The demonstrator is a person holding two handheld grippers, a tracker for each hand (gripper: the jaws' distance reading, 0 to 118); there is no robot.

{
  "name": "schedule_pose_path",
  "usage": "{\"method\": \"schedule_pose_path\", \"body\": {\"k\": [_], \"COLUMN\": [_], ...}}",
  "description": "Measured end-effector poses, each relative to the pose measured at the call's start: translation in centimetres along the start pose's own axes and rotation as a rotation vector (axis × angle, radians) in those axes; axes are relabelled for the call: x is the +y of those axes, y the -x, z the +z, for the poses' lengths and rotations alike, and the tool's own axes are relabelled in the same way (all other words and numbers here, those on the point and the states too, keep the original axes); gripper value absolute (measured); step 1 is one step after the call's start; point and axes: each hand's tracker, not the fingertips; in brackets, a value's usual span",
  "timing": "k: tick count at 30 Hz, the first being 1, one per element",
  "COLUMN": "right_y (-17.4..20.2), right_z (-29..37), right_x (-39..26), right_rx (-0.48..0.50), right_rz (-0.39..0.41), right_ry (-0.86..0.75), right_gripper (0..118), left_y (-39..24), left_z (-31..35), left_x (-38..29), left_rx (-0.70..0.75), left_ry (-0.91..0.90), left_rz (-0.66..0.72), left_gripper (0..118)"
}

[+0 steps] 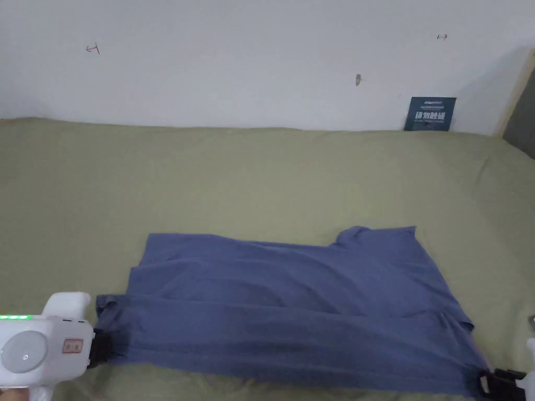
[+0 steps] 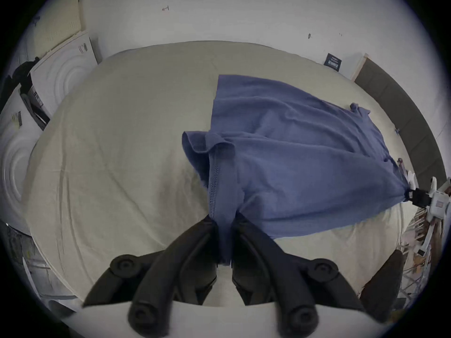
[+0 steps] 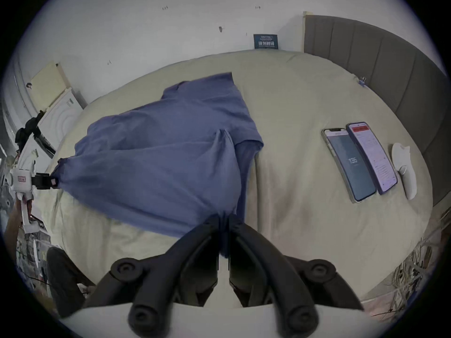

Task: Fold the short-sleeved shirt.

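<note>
A blue short-sleeved shirt (image 1: 292, 303) lies across the near part of an olive-green bed (image 1: 251, 177), its hem to the left and its collar and sleeves to the right. The near long edge is raised slightly off the sheet and stretched between the two grippers. My left gripper (image 1: 104, 344) is shut on the near hem corner; in the left gripper view the stitched hem (image 2: 214, 184) runs down between its jaws (image 2: 224, 223). My right gripper (image 1: 488, 385) is shut on the near shoulder end, where blue cloth (image 3: 156, 162) bunches between its jaws (image 3: 224, 221).
Two phones (image 3: 361, 162) and a white controller (image 3: 404, 170) lie on the bed right of the shirt. A grey padded headboard (image 3: 380, 75) runs along the right side. A dark sign (image 1: 429, 114) leans on the white wall. White foam boxes (image 2: 63, 75) stand left of the bed.
</note>
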Motion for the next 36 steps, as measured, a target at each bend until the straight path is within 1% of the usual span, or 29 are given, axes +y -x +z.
{"method": "schedule_pose_path", "body": {"k": [3, 5, 9, 12, 15, 18, 19, 20, 21, 22, 23, 24, 26, 27, 28, 29, 30, 31, 32, 33, 34, 35, 36], "right_y": [0.5, 0.4, 0.6, 1.1, 1.1, 1.3, 1.3, 1.5, 1.6, 1.8, 1.9, 2.2, 2.8, 3.3, 3.7, 4.0, 4.3, 4.6, 4.8, 4.5, 4.3, 4.3, 4.2], "right_z": [1.9, 3.3, 6.3, 7.7, 7.9, 7.3, 7.3, 7.3, 7.1, 7.1, 7.4, 7.2, 6.7, 6.1, 5.4, 5.3, 4.7, 3.9, 3.1, 2.8, 2.1, 1.5, 1.0], "right_x": [-1.0, -2.0, -4.9, -7.5, -9.2, -9.2, -9.0, -8.8, -8.5, -8.1, -7.2, -6.5, -4.7, -3.6, -2.5, -1.6, -0.6, 0.3, 1.0, 1.3, 2.0, 2.4, 2.6], "right_rx": [0.003, 0.012, 0.045, 0.049, 0.047, 0.050, 0.057, 0.054, 0.051, 0.047, 0.043, 0.035, 0.041, 0.038, 0.033, 0.015, 0.007, -0.006, -0.030, -0.022, -0.007, -0.010, -0.023], "right_rz": [0.017, 0.014, -0.004, 0.004, -0.002, -0.015, -0.028, -0.032, -0.032, -0.023, -0.013, -0.024, -0.026, -0.021, -0.010, 0.006, 0.018, 0.013, 0.014, 0.004, 0.003, 0.002, 0.005], "right_ry": [-0.018, -0.023, -0.022, -0.004, 0.018, 0.025, 0.030, 0.027, 0.027, 0.021, -0.065, -0.037, -0.094, -0.096, -0.102, -0.127, -0.157, -0.156, -0.165, -0.170, -0.156, -0.156, -0.156], "right_gripper": [5, 5, 5, 5, 5, 6, 14, 40, 95, 118, 113, 111, 111, 109, 100, 77, 28, 0, 0, 0, 0, 0, 0], "left_y": [0.3, 1.0, 2.6, 2.5, 3.0, 4.1, 4.3, 4.2, 4.2, 4.3, 4.4, 4.0, 3.8, 3.7, 3.2, 2.8, 2.5, 2.1, 1.7, 1.6, 1.5, 1.5, 1.4], "left_z": [1.7, 2.9, 5.8, 7.8, 8.3, 7.2, 6.9, 6.9, 6.8, 7.0, 7.6, 8.4, 8.8, 8.6, 8.2, 7.6, 6.7, 5.5, 4.0, 2.7, 1.3, -0.2, -1.2], "left_x": [-1.0, -2.4, -6.7, -9.7, -11.1, -11.2, -11.2, -11.3, -11.2, -10.7, -10.4, -9.9, -7.3, -5.9, -4.5, -3.2, -1.8, -0.4, 0.9, 2.0, 3.2, 4.4, 5.4], "left_rx": [-0.007, 0.004, -0.020, -0.016, -0.028, -0.041, -0.051, -0.056, -0.036, 0.010, 0.034, 0.055, 0.021, -0.003, 0.007, 0.010, 0.009, 0.015, 0.019, 0.058, 0.046, 0.052, 0.041], "left_ry": [-0.013, -0.017, -0.005, 0.002, 0.015, 0.023, 0.016, 0.004, -0.006, -0.032, -0.099, -0.143, -0.142, -0.167, -0.154, -0.155, -0.156, -0.156, -0.156, -0.157, -0.148, -0.128, -0.117], "left_rz": [-0.001, -0.011, 0.017, 0.020, 0.041, 0.073, 0.089, 0.082, 0.078, 0.064, 0.068, 0.069, 0.080, 0.087, 0.086, 0.085, 0.067, 0.050, 0.052, 0.039, 0.041, 0.052, 0.059], "left_gripper": [10, 10, 10, 10, 10, 11, 11, 22, 57, 90, 106, 106, 105, 104, 102, 91, 51, 7, 0, 0, 0, 0, 3]}}
